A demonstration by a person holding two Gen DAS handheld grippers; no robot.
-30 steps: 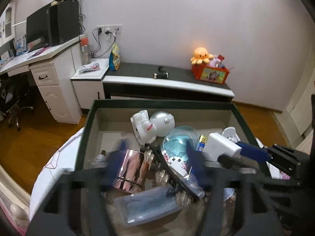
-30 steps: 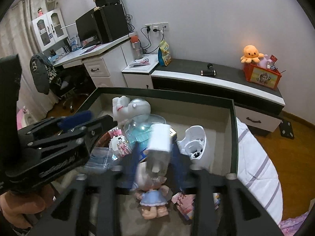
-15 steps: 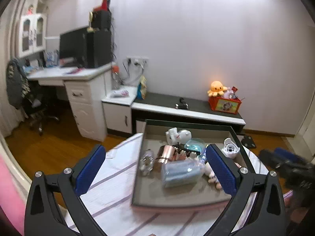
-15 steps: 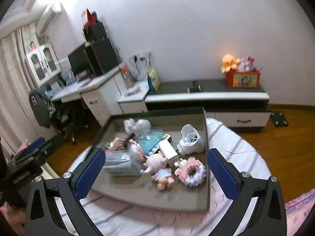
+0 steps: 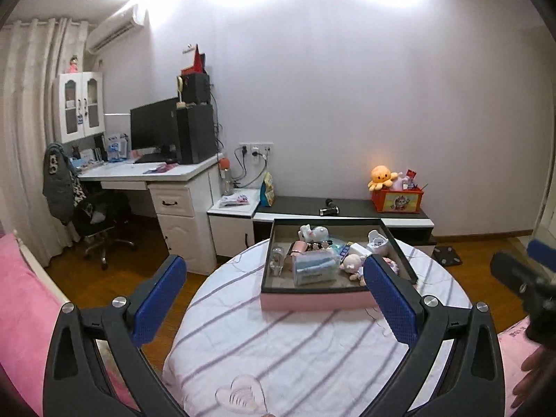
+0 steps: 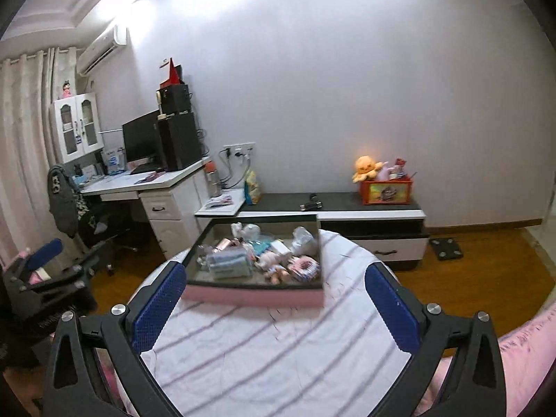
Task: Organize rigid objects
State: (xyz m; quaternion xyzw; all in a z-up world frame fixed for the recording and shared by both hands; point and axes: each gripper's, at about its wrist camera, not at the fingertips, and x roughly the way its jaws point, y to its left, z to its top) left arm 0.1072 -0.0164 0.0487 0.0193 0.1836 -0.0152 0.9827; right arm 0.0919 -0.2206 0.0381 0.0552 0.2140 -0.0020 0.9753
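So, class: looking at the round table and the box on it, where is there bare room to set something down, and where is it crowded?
The striped tablecloth is bare between the box's pink front wall and the table's near edge, and also in strips left and right of the box. Inside the box it is crowded: the doll, blue pack and white toys fill the middle and back; only a thin strip of floor along the front wall is bare.

Far wall plain white. Far left: white desk [image 5: 163, 173] carrying a black monitor [image 5: 153, 128] and a tall black speaker [image 5: 195, 133]; a glass-door cabinet [image 5: 78, 106] sits further left. Office chair [image 5: 93, 219] draped with a grey garment beside the desk. Air conditioner [image 5: 113, 29] high on the wall, curtains [image 5: 24, 121] at far left. Low dark-topped cabinet [image 5: 347, 208] along the wall holds an orange octopus plush [image 5: 380, 177] on a red box [image 5: 398, 201]. Black scale [image 5: 448, 255] on the wooden floor, right.
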